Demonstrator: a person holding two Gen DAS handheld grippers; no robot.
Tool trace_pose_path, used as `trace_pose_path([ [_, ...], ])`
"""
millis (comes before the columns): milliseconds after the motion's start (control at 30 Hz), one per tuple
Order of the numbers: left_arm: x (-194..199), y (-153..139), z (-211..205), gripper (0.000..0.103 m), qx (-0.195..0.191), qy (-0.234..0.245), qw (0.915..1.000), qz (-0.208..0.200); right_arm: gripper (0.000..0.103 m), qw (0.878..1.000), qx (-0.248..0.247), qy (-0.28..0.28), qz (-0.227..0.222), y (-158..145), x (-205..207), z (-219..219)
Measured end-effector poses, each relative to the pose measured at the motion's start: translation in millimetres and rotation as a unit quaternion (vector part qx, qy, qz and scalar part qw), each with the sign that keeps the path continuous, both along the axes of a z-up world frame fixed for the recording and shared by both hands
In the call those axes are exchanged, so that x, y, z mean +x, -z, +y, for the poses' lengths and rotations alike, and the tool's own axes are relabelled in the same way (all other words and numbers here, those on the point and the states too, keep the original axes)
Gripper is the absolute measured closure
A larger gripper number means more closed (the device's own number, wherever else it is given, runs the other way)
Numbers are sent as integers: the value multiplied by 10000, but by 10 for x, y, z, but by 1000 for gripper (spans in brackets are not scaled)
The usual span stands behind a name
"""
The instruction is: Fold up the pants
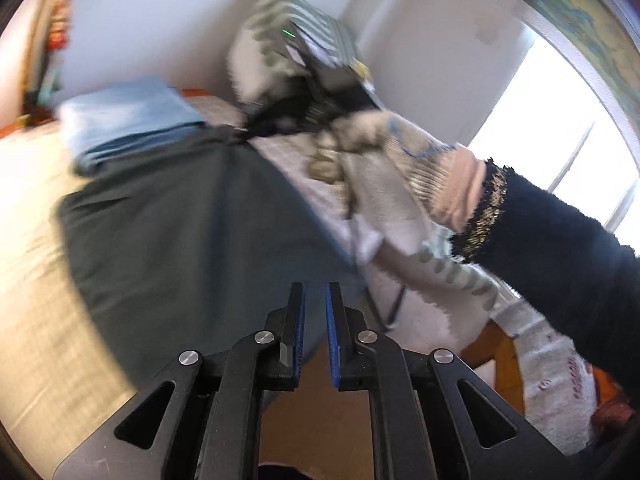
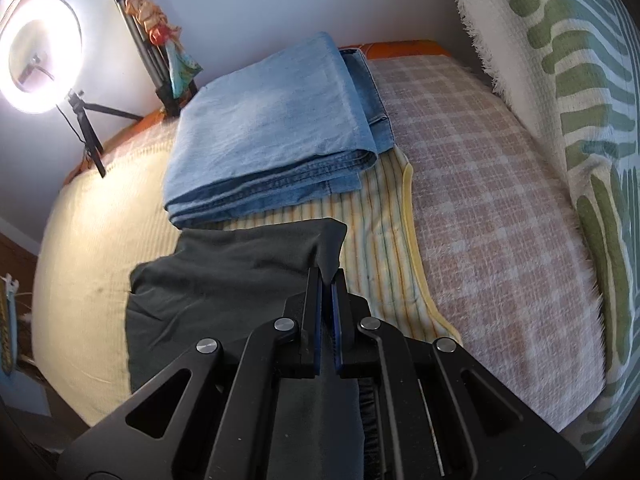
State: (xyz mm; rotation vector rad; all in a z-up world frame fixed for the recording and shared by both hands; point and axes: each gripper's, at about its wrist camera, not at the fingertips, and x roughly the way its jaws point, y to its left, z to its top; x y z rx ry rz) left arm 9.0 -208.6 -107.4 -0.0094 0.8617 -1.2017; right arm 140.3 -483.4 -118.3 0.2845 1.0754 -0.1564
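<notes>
**Right fingers pinch the dark pants; left fingers hang empty**

The right gripper (image 2: 327, 280) has its fingers clamped together on a raised fold of the dark green pants (image 2: 224, 280), the cloth peaking up at 12 o'clock from the blue pads. The left gripper (image 1: 315, 296) has its fingers a little apart with nothing between them; the same pants (image 1: 192, 232) spread from its 12 o'clock round to 10 o'clock, and that view is smeared with blur.

The pants lie on the bed (image 2: 80, 248), over a pale yellow sheet, with their far edge close to a stack of folded blue jeans (image 2: 272, 132) at 11 o'clock in the right wrist view.

Likely trouble, as I judge it: the grip takes only a small bunch of thin, slippery-looking fabric, so a quick pull could slide it out. With just one corner held, the rest may drag and crease rather than fold flat. A wide sweep could also nudge the jeans stack.

The pants look smooth, matte and limp, wrinkling softly. The jeans are thick, stitched denim in squared layers. At 2 o'clock lies a fuzzy pink-and-white checked blanket (image 2: 500, 208), and at 3 o'clock a fringed throw with green wavy stripes (image 2: 580, 92). A ring light (image 2: 42, 48) on a tripod glows at 10 o'clock.
</notes>
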Motion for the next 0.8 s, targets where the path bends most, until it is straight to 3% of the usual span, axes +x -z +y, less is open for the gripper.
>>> trace_pose_path([
  [33, 31, -1, 69, 92, 45, -99, 9999, -54, 98, 10000, -28, -19, 16, 28, 11, 0],
  [100, 109, 20, 238, 77, 169, -368, 9991, -124, 98, 9999, -71, -29, 108, 75, 24, 4],
  [200, 239, 100, 417, 69, 315, -646, 9974, 109, 95, 9994, -201, -75, 254, 106, 31, 26],
  [267, 315, 90, 417, 66, 373, -811, 9958, 200, 73, 9988, -375, -55, 295, 64, 21, 53],
  [367, 389, 334, 352, 66, 462, -997, 9922, 591, 56, 9981, -612, -43, 91, -101, -9, 126],
  [500, 397, 503, 365, 66, 567, -1131, 9895, 704, 55, 9978, -549, -315, -192, -302, -16, 338],
  [600, 416, 575, 336, 66, 544, -1152, 9876, 914, 55, 9957, -188, -813, -411, -398, 44, 575],
  [700, 392, 625, 321, 66, 485, -1122, 9866, 1085, 55, 9879, 332, -1427, -513, -423, 174, 853],
  [800, 349, 683, 284, 66, 375, -1069, 9876, 1084, 55, 9779, 500, -1969, -500, -394, 351, 1189],
])
